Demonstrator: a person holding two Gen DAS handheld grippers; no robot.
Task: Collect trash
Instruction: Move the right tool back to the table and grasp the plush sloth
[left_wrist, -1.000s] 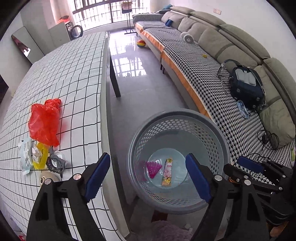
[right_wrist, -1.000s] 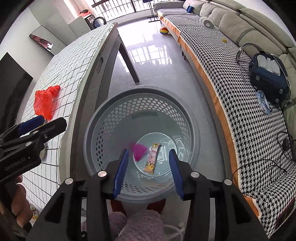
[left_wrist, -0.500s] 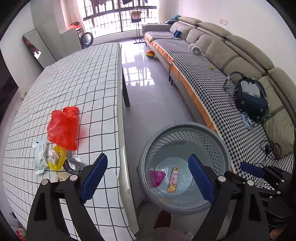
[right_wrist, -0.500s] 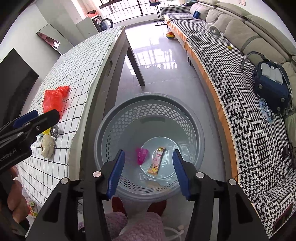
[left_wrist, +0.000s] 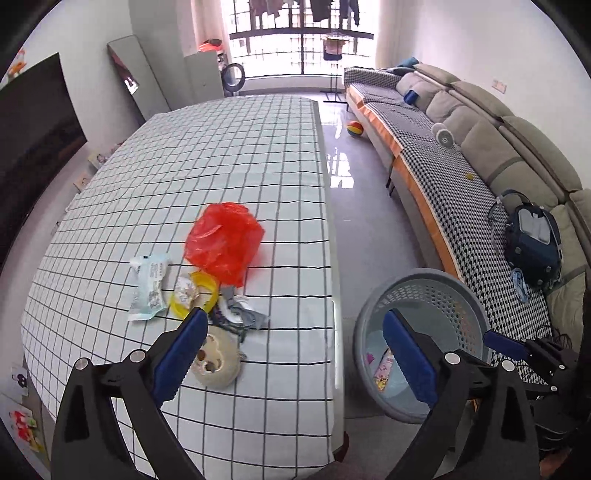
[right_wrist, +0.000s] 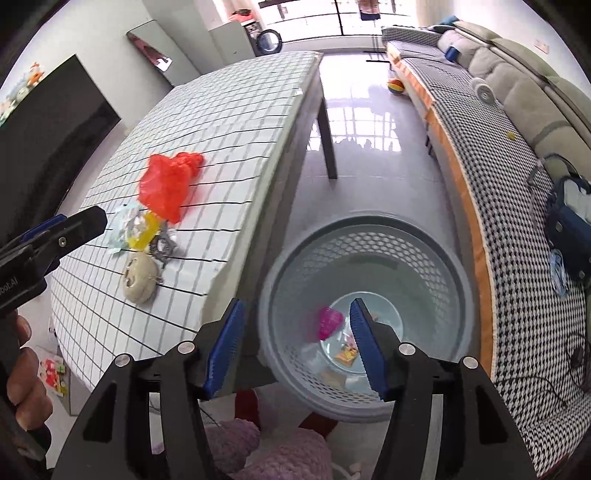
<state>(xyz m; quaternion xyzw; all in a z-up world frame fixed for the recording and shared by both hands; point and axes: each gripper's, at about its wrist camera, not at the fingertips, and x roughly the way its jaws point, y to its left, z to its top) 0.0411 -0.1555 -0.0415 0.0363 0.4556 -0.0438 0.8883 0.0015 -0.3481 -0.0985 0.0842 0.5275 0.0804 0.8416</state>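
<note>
Both grippers have swung from the basket (left_wrist: 424, 332) toward the table's trash pile (left_wrist: 207, 284); left gripper (left_wrist: 291, 354) and right gripper (right_wrist: 295, 343) are empty, jaws opening, ready for the next piece.

In the left wrist view the table (left_wrist: 229, 166) fills the left and centre. A bag (left_wrist: 223, 242) lies mid-frame on it, with a packet (left_wrist: 149, 288) at its lower left, a wrapper (left_wrist: 192, 293) just below it, and a round toy (left_wrist: 218, 360) lower still. The basket (left_wrist: 417, 291) stands on the floor at lower right, beside the table edge, with wrappers (left_wrist: 384, 369) in it. The sofa (left_wrist: 461, 177) runs along the right.
</note>
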